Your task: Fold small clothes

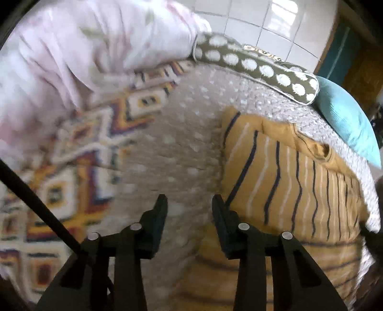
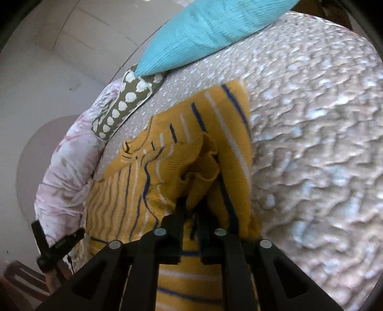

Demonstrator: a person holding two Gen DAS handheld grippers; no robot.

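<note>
A mustard-yellow knitted garment (image 1: pixel 287 179) with navy and white stripes lies on a pale bobbled bedspread (image 1: pixel 172 143). My left gripper (image 1: pixel 189 199) hovers just off the garment's left edge. It is open, and only bedspread shows between its fingers. In the right wrist view the same garment (image 2: pixel 134 191) is bunched into a raised ruffled fold. That fold stands up from between the tips of my right gripper (image 2: pixel 192 207), whose jaws are nearly together with the fabric pinched in the narrow gap. The bedspread (image 2: pixel 311 143) stretches away to the right.
A teal cushion (image 1: pixel 347 119) (image 2: pixel 203 31) and an olive bolster with white dots (image 1: pixel 258 64) (image 2: pixel 119 107) lie along the far edge. A pink floral quilt (image 1: pixel 71 47) (image 2: pixel 64 167) is heaped at one side, beside a colourful geometric blanket (image 1: pixel 59 179). White floor tiles (image 1: pixel 263 19) lie beyond.
</note>
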